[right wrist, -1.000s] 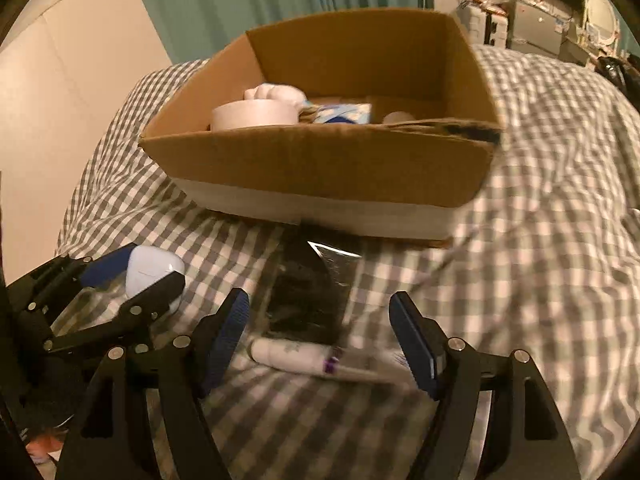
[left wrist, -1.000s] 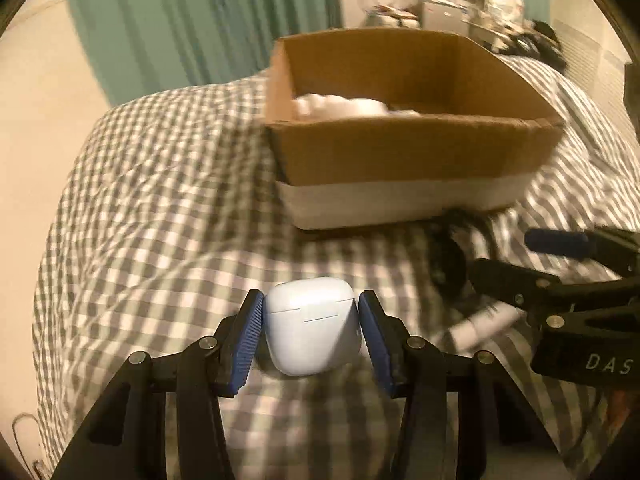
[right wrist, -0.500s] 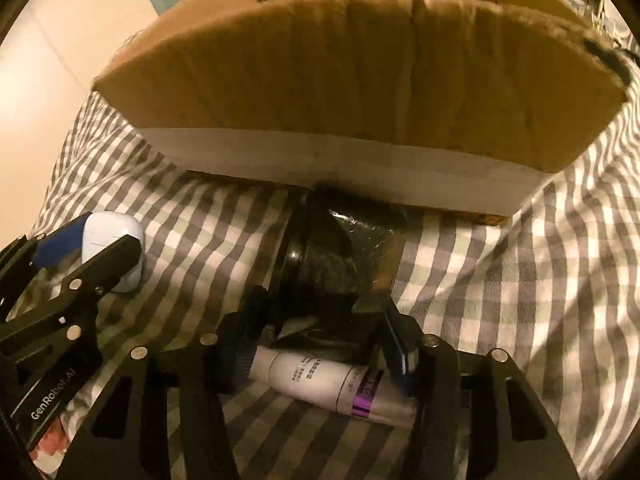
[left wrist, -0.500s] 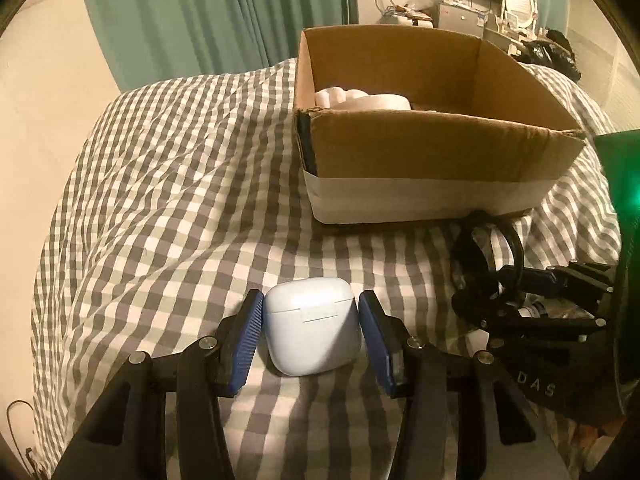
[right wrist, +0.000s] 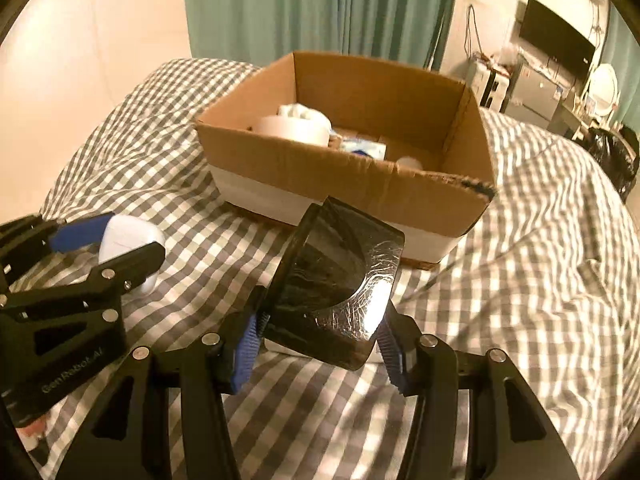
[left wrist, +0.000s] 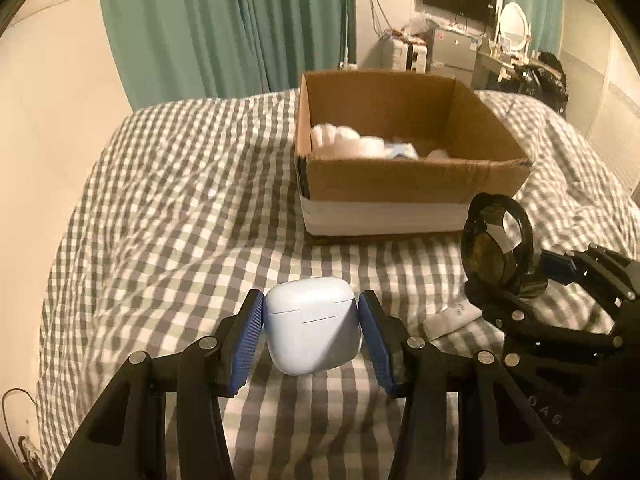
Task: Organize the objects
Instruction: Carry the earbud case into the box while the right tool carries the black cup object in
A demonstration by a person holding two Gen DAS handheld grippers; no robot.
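Observation:
My left gripper [left wrist: 311, 326] is shut on a white earbud case [left wrist: 312, 324] and holds it above the checked bedspread; the case also shows in the right wrist view [right wrist: 128, 240]. My right gripper [right wrist: 320, 334] is shut on a black round container [right wrist: 336, 284] wrapped in clear film and holds it lifted and tilted; in the left wrist view the container [left wrist: 498, 246] is at the right. An open cardboard box [left wrist: 404, 184] stands ahead on the bed, also in the right wrist view [right wrist: 360, 172], with white items inside.
A white tube [left wrist: 452, 318] lies on the bedspread under the right gripper. The checked bedspread [left wrist: 160, 200] spreads to the left. Teal curtains [left wrist: 224, 28] hang behind the bed. A desk with a monitor [right wrist: 554, 46] stands at the far right.
My right gripper has closed on the black container and lifted it off the bed, away from the tube. My left gripper has risen with the earbud case still held.

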